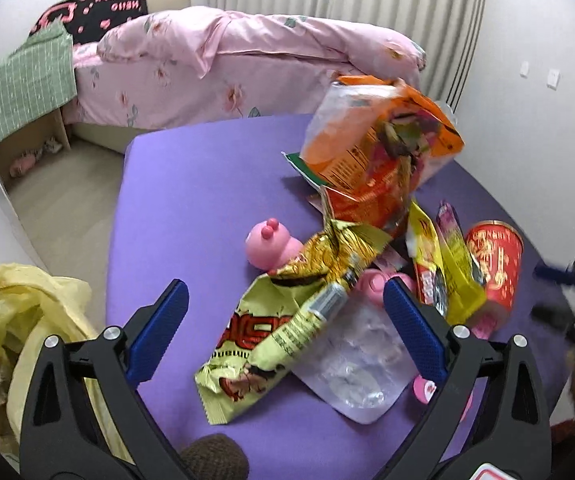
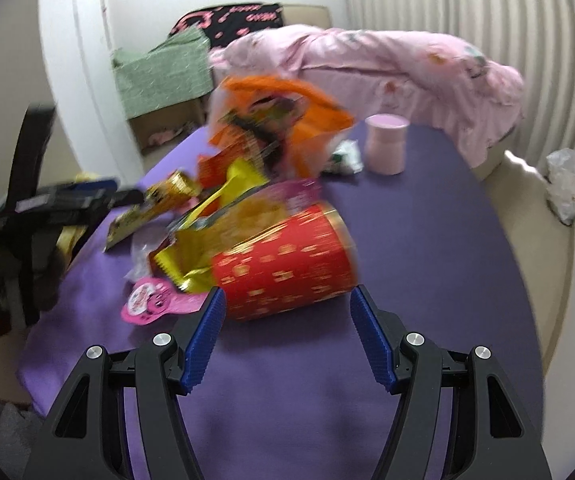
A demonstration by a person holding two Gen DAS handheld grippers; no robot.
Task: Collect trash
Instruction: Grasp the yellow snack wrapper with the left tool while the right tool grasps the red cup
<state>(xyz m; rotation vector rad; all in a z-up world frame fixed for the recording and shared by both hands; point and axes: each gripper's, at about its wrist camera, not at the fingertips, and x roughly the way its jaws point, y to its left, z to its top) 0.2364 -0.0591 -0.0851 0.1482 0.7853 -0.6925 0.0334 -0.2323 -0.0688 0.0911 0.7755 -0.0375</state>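
A heap of trash lies on the purple table (image 1: pixel 191 200): a yellow-green snack wrapper (image 1: pixel 275 332), a clear plastic bag (image 1: pixel 355 364), an orange bag (image 1: pixel 375 136), yellow packets (image 1: pixel 447 264) and a red paper cup (image 1: pixel 495 264) on its side. My left gripper (image 1: pixel 285 302) is open, its fingers straddling the snack wrapper and clear bag. In the right wrist view, my right gripper (image 2: pixel 287 300) is open just in front of the red cup (image 2: pixel 287 264), whose base sits between the fingertips. That view is blurred. The right gripper (image 1: pixel 567 292) shows dimly at the left view's edge.
A pink toy (image 1: pixel 271 244) lies beside the wrappers. A pink jar (image 2: pixel 386 144) stands at the table's far side. A yellow plastic bag (image 1: pixel 19 320) hangs off the table's left. A bed with pink bedding (image 1: pixel 247 64) is behind. A crumpled white bag (image 2: pixel 563 184) lies on the floor.
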